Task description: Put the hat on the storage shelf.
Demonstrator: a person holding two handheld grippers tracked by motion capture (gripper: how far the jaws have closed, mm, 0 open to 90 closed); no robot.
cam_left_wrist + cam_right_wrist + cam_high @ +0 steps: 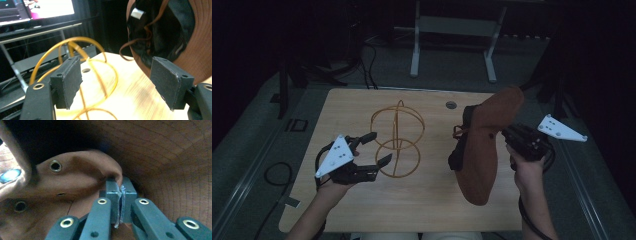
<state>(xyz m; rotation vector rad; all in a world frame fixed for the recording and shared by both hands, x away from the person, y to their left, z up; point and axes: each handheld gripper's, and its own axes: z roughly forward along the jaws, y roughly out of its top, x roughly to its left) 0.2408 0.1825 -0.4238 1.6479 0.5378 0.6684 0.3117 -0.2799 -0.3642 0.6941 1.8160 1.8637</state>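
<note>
Right now your right hand-held gripper (508, 134) is pinched tight on a fold of the brown hat (484, 145), holding it up on edge above the right half of the table (422, 200), brim toward you and dark lining with its cord facing left. In the right gripper view the pads (119, 202) are pressed together on the brown fabric. Your left hand-held gripper (374, 147) has its jaws spread with nothing between them, low over the table's left side, just beside the gold wire stand (397, 140), which sits between it and the hat.
</note>
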